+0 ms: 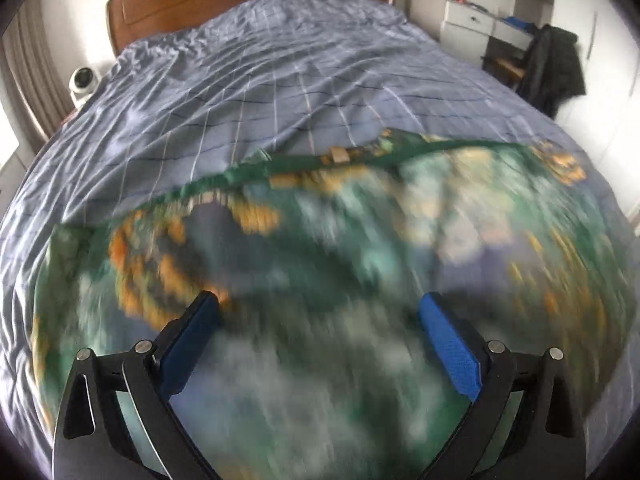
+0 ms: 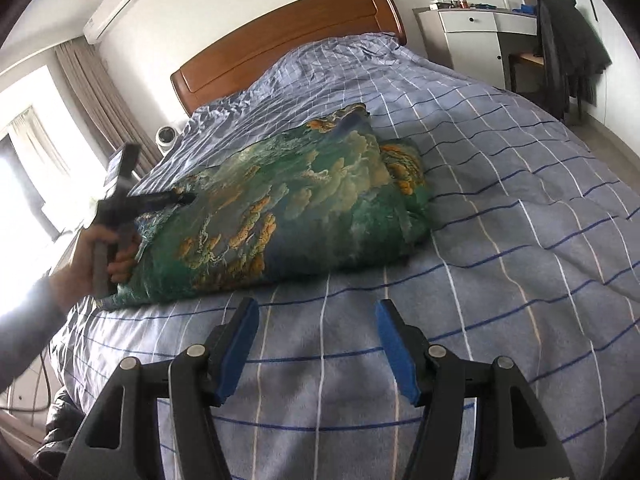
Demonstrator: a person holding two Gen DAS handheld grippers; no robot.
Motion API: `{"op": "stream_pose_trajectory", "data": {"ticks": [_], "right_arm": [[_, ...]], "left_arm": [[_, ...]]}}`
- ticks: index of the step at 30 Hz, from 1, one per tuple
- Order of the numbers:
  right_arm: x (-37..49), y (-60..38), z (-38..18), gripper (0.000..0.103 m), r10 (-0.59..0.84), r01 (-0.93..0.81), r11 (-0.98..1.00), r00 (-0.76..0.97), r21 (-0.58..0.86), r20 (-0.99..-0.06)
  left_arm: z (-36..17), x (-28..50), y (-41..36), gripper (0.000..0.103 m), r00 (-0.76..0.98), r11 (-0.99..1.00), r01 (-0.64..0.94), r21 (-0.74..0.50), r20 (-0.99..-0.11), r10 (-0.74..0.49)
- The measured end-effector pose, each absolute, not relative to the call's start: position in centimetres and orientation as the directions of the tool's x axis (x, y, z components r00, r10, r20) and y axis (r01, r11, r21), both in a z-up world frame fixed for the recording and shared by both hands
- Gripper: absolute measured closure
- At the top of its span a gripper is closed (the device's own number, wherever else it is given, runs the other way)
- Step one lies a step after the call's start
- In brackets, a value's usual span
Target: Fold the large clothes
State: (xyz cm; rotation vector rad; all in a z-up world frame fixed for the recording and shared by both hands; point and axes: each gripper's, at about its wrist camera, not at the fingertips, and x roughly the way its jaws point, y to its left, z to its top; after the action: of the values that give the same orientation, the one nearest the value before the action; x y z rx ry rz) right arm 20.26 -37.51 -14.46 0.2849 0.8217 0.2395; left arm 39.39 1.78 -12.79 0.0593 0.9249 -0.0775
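**Printed garment folded on the bed, both grippers empty**

Lying across the checked blue bedspread (image 2: pixel 500 240), toward the window side and well short of the wooden headboard (image 2: pixel 288 40): a green garment (image 2: pixel 288 208) with an orange and cream landscape print, already doubled into a thick, rounded bundle. Looks soft, light and probably slippery, judging by the sheen and the loose bulging edges; likely to sag and slide out of shape if lifted by a single layer. Best taken at a folded edge or corner, pinching all layers together, one hold at each end.

Left gripper (image 1: pixel 320 308) right over the cloth, blue pads spread wide, nothing between them. Right gripper (image 2: pixel 316 312) also spread wide and empty, hovering over bare bedspread just short of the bundle's near edge.

From the right wrist view: the whole bundle sharp and clear, its outline, the extra fold poking out at the end nearest the headboard, plus the person's left hand (image 2: pixel 100 256) gripping the left tool at the bundle's window-side end. None of that outline readable from the left wrist view, where the print is smeared by motion blur; there, only the dark green hem (image 1: pixel 360 156) along the far edge stands out, and the stretch of bedspread up to the headboard beyond it.
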Motion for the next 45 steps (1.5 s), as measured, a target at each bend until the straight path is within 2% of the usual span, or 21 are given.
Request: {"op": "stream_pose_trajectory", "data": {"ticks": [5,9,16,20,23,25,29,34,35,37,39,45], "right_arm": [[20.6,-37.9,-14.8,0.041,0.331,-0.06,0.918,0.66,0.392,-0.674],[20.3,-37.2,-14.1,0.041,0.344,-0.079,0.915,0.665,0.396,-0.663],[20.0,-35.5,-14.4,0.041,0.348,-0.103,0.922,0.643,0.374,-0.682],[19.8,-35.4,-14.5,0.041,0.333,-0.09,0.928,0.639,0.362,-0.694],[20.7,-36.4,-15.0,0.035,0.32,-0.041,0.924,0.624,0.379,-0.713],[22.3,-37.9,-15.6,0.023,0.336,0.014,0.899,0.62,0.437,-0.71],[26.3,-41.0,-18.0,0.023,0.388,0.144,0.792,0.631,0.593,-0.672],[30.9,-42.7,-21.9,0.021,0.443,0.282,0.598,0.663,0.75,-0.603],[31.1,-42.8,-22.1,0.023,0.427,0.302,0.58,0.678,0.757,-0.598],[30.8,-42.4,-21.3,0.057,0.375,0.311,0.609,0.698,0.73,-0.61],[29.9,-41.5,-19.5,0.069,0.342,0.262,0.663,0.727,0.701,-0.595],[26.9,-35.8,-11.1,0.071,0.286,0.011,0.864,0.812,0.504,-0.509]], "left_arm": [[-13.4,33.6,-0.1,0.003,0.653,0.978,0.17,0.119,-0.757,-0.021],[-13.9,30.5,0.1,0.002,0.654,0.981,0.174,0.088,-0.755,-0.048],[-14.9,28.2,-1.0,0.002,0.671,0.982,0.152,0.116,-0.741,-0.017],[-15.0,26.5,-1.2,0.002,0.647,0.98,0.168,0.109,-0.762,-0.027],[-14.8,25.0,-1.8,0.002,0.613,0.968,0.221,0.122,-0.789,-0.04],[-14.1,24.4,-1.8,0.002,0.604,0.965,0.241,0.103,-0.795,-0.066],[-11.8,23.9,-1.1,0.002,0.606,0.975,0.221,0.013,-0.785,-0.127],[-8.8,24.8,-0.7,0.002,0.623,0.977,0.213,-0.023,-0.767,-0.155],[-7.8,25.2,-0.7,0.002,0.628,0.976,0.218,-0.028,-0.761,-0.162],[-5.8,25.9,-0.7,0.002,0.633,0.971,0.236,-0.05,-0.75,-0.192],[-3.3,27.1,-1.4,0.002,0.631,0.958,0.278,-0.077,-0.737,-0.242],[2.4,31.1,-6.4,0.002,0.593,0.893,0.441,-0.088,-0.718,-0.363]]}}
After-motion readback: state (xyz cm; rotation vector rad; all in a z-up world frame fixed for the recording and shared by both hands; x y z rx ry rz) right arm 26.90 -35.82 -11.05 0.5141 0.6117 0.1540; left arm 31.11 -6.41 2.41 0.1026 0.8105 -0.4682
